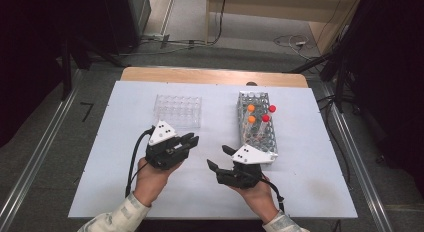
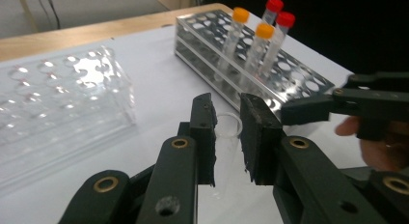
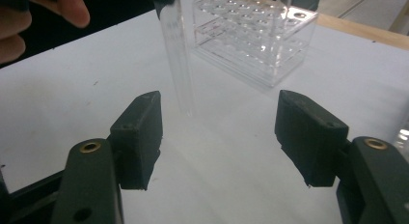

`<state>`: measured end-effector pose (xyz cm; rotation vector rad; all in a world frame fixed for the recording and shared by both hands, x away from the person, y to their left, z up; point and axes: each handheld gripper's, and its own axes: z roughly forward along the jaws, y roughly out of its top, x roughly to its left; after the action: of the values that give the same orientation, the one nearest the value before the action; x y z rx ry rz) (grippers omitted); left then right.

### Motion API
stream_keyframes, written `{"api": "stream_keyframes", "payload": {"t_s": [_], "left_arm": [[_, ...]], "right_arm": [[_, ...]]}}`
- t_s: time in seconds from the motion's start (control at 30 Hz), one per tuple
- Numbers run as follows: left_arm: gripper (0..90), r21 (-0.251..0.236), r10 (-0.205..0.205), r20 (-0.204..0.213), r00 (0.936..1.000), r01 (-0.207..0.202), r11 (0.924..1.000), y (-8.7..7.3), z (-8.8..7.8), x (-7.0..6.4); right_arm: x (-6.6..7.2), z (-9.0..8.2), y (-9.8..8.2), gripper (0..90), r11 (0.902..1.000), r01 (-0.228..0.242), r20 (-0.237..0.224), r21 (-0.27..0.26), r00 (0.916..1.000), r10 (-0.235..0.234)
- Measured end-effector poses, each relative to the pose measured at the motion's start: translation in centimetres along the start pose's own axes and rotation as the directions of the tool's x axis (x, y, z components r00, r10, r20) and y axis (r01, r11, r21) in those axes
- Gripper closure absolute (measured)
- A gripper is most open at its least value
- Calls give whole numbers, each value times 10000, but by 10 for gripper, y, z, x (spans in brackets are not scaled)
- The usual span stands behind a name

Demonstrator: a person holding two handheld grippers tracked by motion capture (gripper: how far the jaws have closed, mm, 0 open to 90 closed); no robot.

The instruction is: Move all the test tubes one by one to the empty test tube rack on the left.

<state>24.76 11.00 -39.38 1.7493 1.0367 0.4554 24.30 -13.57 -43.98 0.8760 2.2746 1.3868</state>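
The left claw [image 2: 226, 132] is clenched around a clear uncapped tube [image 3: 177, 55], held above the white surface [image 1: 300, 187] near its middle. The right claw [image 3: 217, 137] is released, jaws wide, facing that tube. A clear plastic rack [image 1: 178, 111] sits at 11 o'clock; a metal rack [image 1: 256, 123] holding orange- and red-capped tubes [image 2: 258, 48] stands at 1 o'clock.

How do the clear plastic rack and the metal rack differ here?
The clear plastic rack is see-through and short; the metal rack is shiny, perforated and longer. The metal rack holds four capped tubes; the clear rack shows one uncapped tube. Both stand on the white table.
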Motion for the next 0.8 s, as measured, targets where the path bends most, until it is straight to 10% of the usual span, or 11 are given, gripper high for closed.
{"api": "stream_keyframes", "payload": {"t_s": [0.8], "left_arm": [[769, -167, -332, -2050, 9782, 304, 9994, 63, 33, 59]], "right_arm": [[-31, -48, -13, 340, 9966, -704, 684, -428, 9950, 732]]}}
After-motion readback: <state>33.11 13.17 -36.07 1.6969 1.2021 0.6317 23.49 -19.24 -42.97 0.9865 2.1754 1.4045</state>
